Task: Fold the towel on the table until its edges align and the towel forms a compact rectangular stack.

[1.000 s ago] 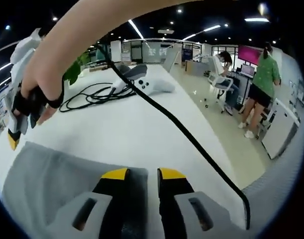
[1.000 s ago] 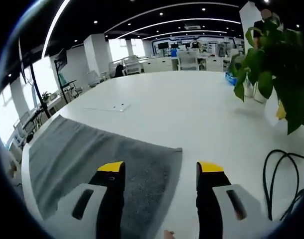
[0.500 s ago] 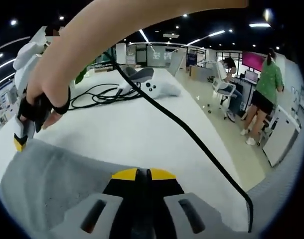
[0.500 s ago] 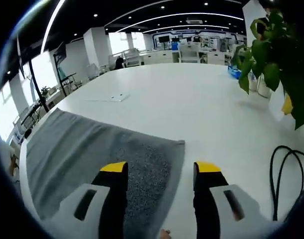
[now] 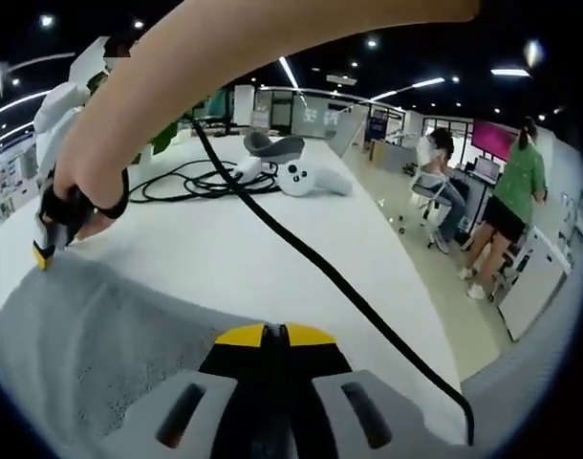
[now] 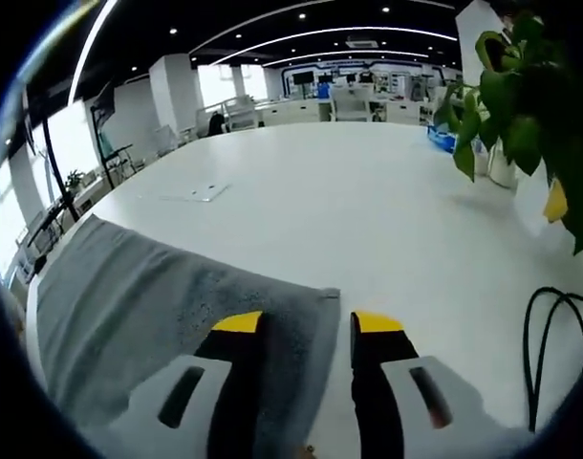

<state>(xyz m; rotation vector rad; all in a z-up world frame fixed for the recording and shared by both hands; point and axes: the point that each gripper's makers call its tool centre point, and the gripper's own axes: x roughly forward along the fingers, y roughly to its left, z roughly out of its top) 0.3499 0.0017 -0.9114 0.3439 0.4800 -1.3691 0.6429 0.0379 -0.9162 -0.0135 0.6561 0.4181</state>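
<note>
Left gripper view is showing the grey towel (image 5: 91, 344) lying on the white counter (image 5: 272, 258), with the left claw (image 5: 274, 335) pressing its yellow-tipped jaws together on the towel's near edge, no gap showing between them. At the towel's far corner the right claw (image 5: 45, 251) is reaching down, gripped by a person's hand (image 5: 76, 196) in a black glove, the bare forearm arching overhead. Beyond the towel a black cable (image 5: 320, 273) is running across the counter, and farther off a coil of black cables (image 5: 191, 182) is lying beside a white VR headset (image 5: 306, 177). A person in a green top (image 5: 511, 182) is standing well away from the counter.

Right gripper view is showing the towel (image 6: 148, 306) spreading away from its corner, and the right claw (image 6: 306, 325) is straddling that corner with its jaws narrowed but a gap remaining; whether they are pinching the cloth, I cannot tell. Away from the towel, a green potted plant (image 6: 521, 96) is standing on the counter (image 6: 368, 201), and a flat white card (image 6: 201, 193) is lying beyond the towel's far edge.
</note>
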